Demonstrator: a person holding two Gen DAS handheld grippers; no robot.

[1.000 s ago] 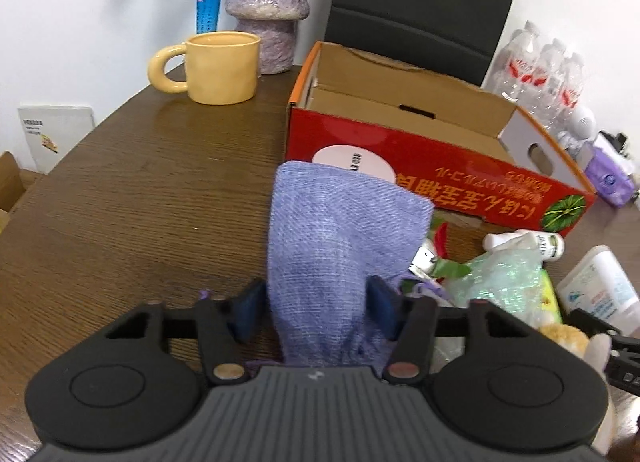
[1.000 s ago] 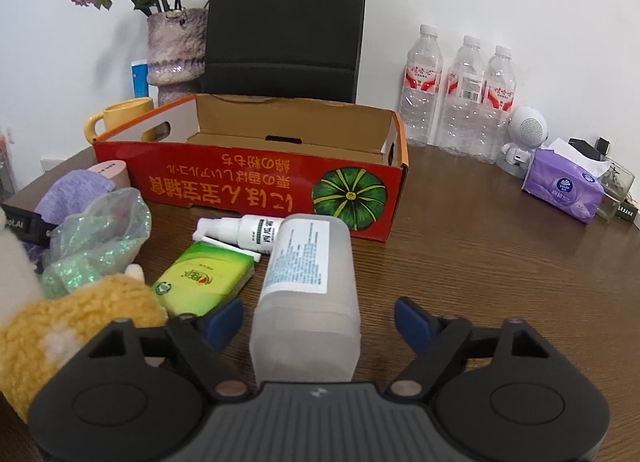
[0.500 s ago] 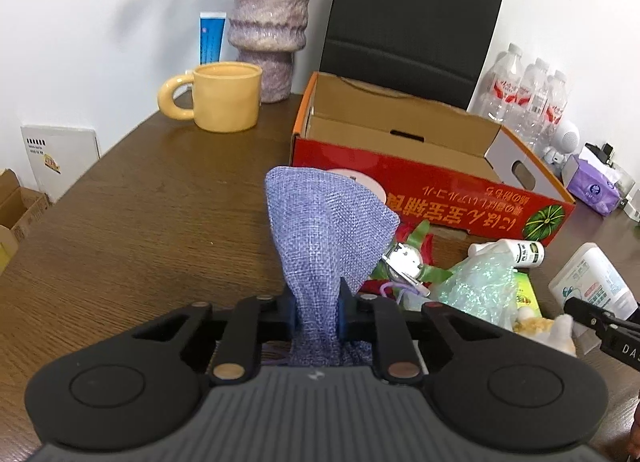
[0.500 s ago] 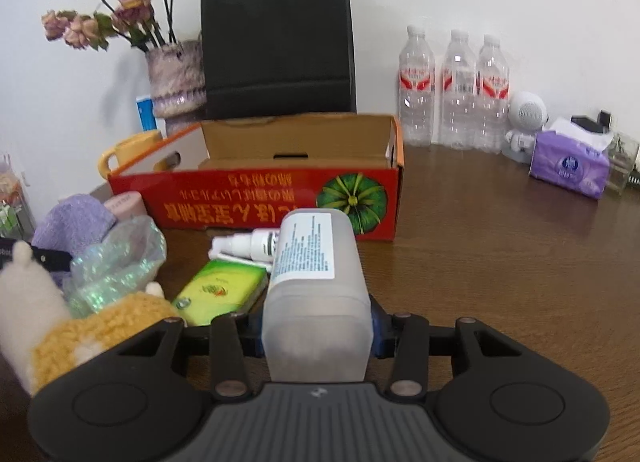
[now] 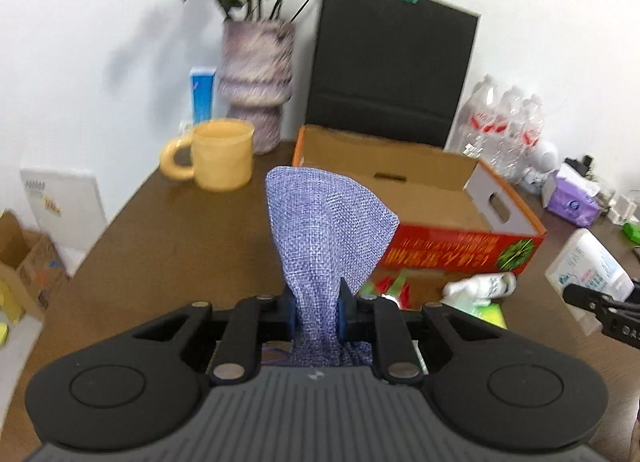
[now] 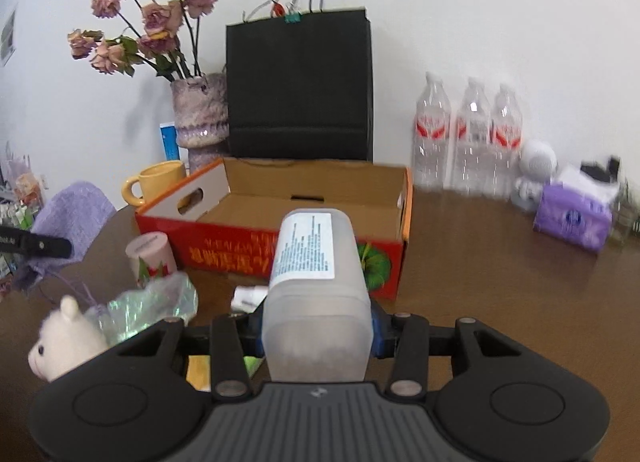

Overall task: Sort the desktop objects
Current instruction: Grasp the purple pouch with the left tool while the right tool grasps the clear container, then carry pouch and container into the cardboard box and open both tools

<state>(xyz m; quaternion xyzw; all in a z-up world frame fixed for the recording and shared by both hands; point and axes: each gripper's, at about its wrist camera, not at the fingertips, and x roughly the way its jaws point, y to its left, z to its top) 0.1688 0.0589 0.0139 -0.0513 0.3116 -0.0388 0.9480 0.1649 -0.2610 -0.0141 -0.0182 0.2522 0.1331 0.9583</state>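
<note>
My left gripper (image 5: 318,312) is shut on a purple woven cloth pouch (image 5: 326,229) and holds it above the table, in front of the open red cardboard box (image 5: 448,246). My right gripper (image 6: 316,332) is shut on a frosted white bottle (image 6: 316,274) with a printed label, lifted in front of the same box (image 6: 280,250). The pouch (image 6: 76,217) and the left gripper's finger also show at the left of the right wrist view. The bottle (image 5: 588,270) shows at the right of the left wrist view.
On the table lie a white spray bottle (image 5: 480,288), a pink cylinder (image 6: 150,256), an iridescent bag (image 6: 156,308), a plush toy (image 6: 66,338). Behind stand a yellow mug (image 5: 218,159), a vase (image 5: 256,81), a black paper bag (image 6: 300,81), water bottles (image 6: 468,133) and a purple tissue pack (image 6: 574,217).
Both grippers closed on their objects, the left on the pouch and the right on the bottle, then lifted them off the table; the box interior now shows from higher up.
</note>
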